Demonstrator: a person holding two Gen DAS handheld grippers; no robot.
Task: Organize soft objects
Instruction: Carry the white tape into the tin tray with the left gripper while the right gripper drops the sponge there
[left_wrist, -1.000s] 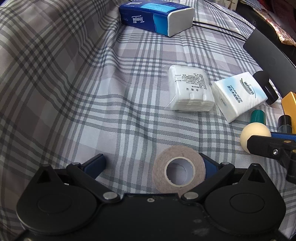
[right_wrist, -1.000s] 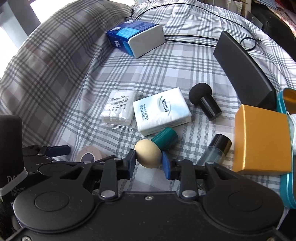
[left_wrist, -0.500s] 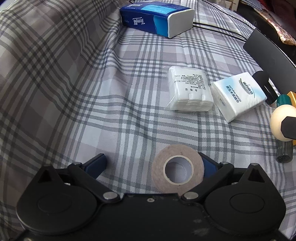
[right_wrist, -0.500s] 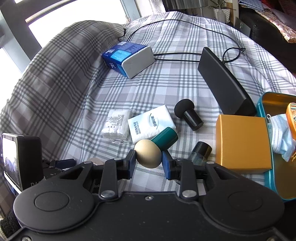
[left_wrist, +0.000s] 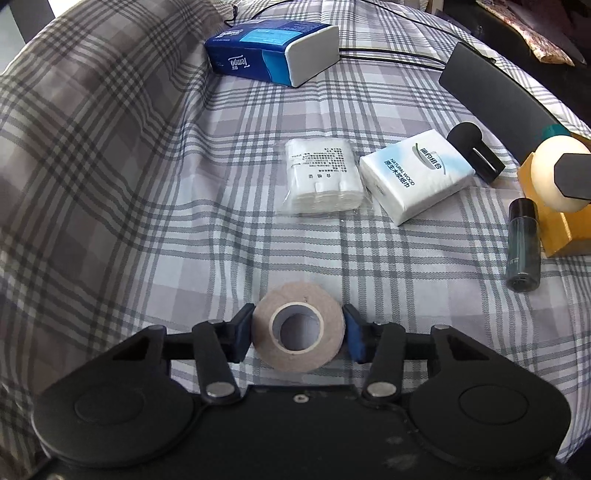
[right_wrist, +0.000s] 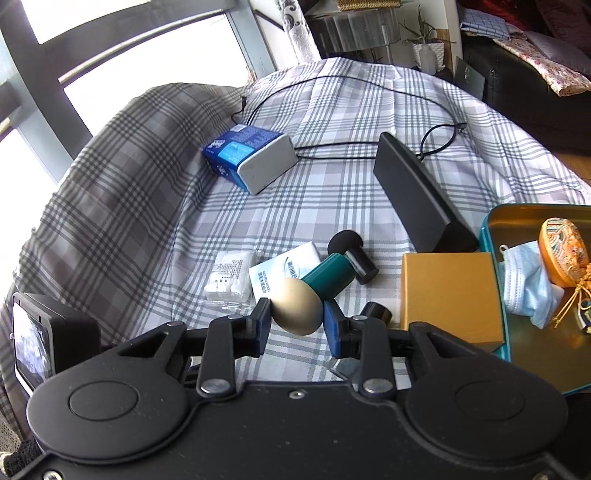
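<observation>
Tape roll (left_wrist: 298, 326), beige with a white core, is clamped between the blue pads of my left tool (left_wrist: 297, 331); its jaws have just been closing and now press both sides of the roll, low over the plaid cloth (left_wrist: 147, 177). My right tool (right_wrist: 297, 320) grips a cream sponge puff (right_wrist: 297, 311) by its egg-shaped head, teal handle pointing away, lifted above the cloth. On the cloth beyond: clear pack of cotton pads (left_wrist: 322, 181) just beside a white tissue pack (left_wrist: 416, 175), a black-headed puff (right_wrist: 352, 254) behind that, a small dark bottle (left_wrist: 522, 245) lying near an orange box (right_wrist: 452, 295). Blue Tempo tissue pack (left_wrist: 271, 51) sits well apart at the far side, next to a black cable (right_wrist: 332, 96) and a long black case (right_wrist: 421, 192). Teal tin (right_wrist: 535, 369) at right edge, touching the orange box, holds a blue face mask (right_wrist: 526, 282) and an orange patterned pouch (right_wrist: 563, 251).
</observation>
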